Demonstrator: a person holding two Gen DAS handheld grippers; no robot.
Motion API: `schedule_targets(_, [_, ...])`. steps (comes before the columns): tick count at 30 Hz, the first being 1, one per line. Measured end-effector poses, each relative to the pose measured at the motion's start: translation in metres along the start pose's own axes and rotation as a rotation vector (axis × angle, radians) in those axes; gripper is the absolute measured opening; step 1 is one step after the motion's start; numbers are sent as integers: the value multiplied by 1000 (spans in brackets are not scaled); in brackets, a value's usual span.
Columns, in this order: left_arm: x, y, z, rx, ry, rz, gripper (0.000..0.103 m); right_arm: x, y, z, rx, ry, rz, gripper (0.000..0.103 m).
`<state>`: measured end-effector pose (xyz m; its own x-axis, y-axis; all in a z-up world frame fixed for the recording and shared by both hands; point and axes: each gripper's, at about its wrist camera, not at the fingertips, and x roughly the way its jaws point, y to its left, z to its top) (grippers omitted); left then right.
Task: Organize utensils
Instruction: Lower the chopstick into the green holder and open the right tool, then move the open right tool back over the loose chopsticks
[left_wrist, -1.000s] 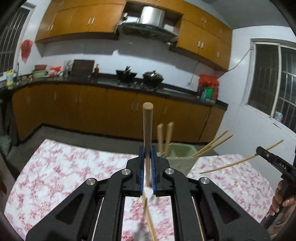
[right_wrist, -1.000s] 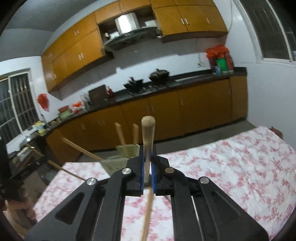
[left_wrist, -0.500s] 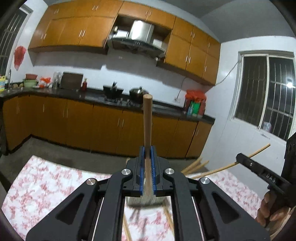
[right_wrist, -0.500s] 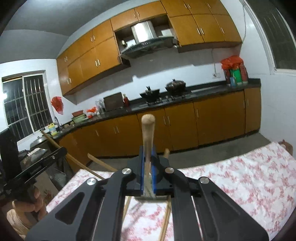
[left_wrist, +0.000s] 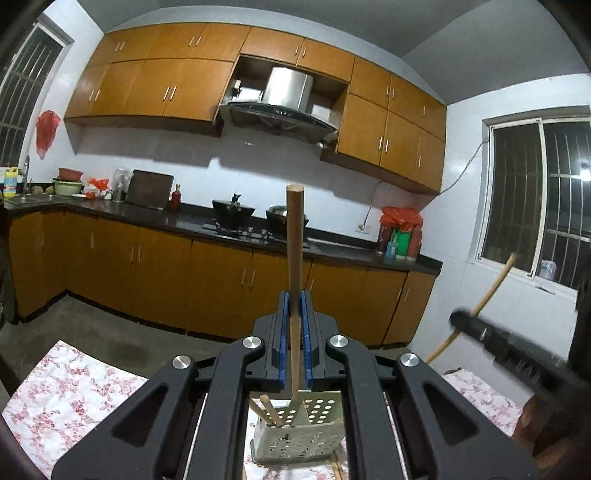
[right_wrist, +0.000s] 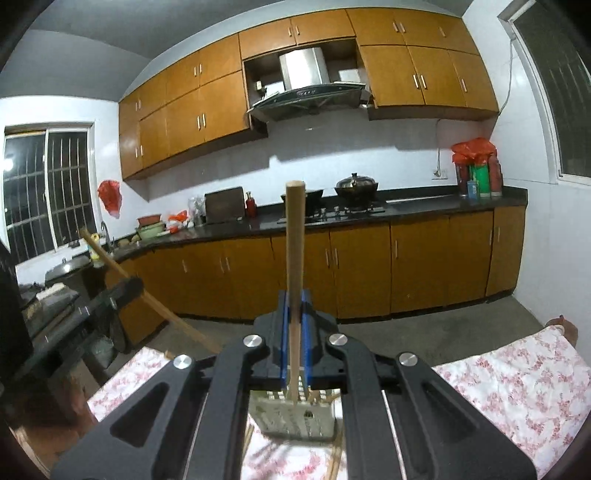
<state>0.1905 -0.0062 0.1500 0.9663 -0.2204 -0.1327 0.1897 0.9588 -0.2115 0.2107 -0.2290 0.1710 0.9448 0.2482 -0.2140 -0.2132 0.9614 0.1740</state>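
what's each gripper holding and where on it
Left gripper grips a wooden stick partway along its length; right gripper likewise grips its own wooden utensil.

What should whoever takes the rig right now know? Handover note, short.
Left gripper: shut on a wooden-handled utensil, handle pointing up and away.
Right gripper: shut on a second wooden-handled utensil, held the same way.
Perforated green holder stands on the floral cloth, directly below both grippers; at least two wooden sticks are already in it.
Loose chopsticks lie on the cloth beside the holder.
Done: some utensils in the holder.
Left: lower both held utensils into the holder, then collect the loose chopsticks.
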Motion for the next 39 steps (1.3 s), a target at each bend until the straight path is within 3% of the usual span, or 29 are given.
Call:
schedule_targets(5, [12, 5, -13, -1, 42, 2, 7, 16, 0, 0, -8, -10, -7, 8])
schedule_targets(12, [30, 5, -30, 8, 106, -20, 7, 50, 4, -25, -37, 91, -37, 8])
schedule_targets(15, [33, 6, -33, -4, 121, -21, 8, 48, 2, -27, -31, 92, -36, 20])
schedule_targets(17, [30, 8, -32, -6, 117, -18, 12, 42, 1, -26, -30, 79, -36, 26])
schedule_targets(19, [26, 9, -29, -13, 105, -16, 32, 32, -1, -23, -25, 62, -33, 28])
schedule_targets(20, [21, 9, -27, -18, 89, -15, 36, 27, -2, -22, -21, 52, -33, 29])
schedule_targets(28, [-26, 16, -12, -55, 1, -9, 41, -21, -35, -32, 25, 27, -102, 37])
schedule_targets(31, [-46, 27, -19, -65, -6, 44, 45, -26, -63, -60, 61, 102, -185, 37])
schedule_targets(34, [-58, 44, -41, -67, 42, 120, 45, -14, -88, -100, 115, 250, -219, 37])
schedule_targets(36, [-55, 56, -67, -69, 129, 172, 45, -1, -99, -131, 153, 366, -215, 37])
schedule_targets(39, [-42, 69, -105, -81, 279, 202, 45, 16, -99, -178, 163, 506, -191, 28])
